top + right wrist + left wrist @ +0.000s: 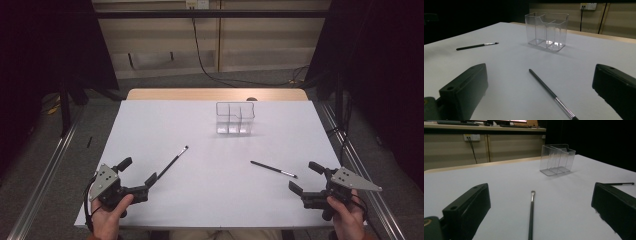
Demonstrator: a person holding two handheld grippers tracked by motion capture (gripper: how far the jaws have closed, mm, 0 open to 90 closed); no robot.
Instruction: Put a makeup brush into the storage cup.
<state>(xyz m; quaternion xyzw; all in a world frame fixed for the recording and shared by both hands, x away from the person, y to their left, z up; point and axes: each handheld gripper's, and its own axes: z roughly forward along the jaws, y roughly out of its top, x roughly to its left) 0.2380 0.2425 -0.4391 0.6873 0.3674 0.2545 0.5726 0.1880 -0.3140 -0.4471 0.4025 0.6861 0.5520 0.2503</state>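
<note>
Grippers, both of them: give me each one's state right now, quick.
Left gripper: jaws open, holding nothing; a thin brush lies on the table between them.
Right gripper: jaws open, holding nothing; a second brush lies ahead of it.

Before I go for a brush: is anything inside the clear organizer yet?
Nothing shows inside the clear organizer; through its walls the compartments look empty. Both brushes lie flat on the table: the left brush and the right brush. Nothing covers it.
</note>
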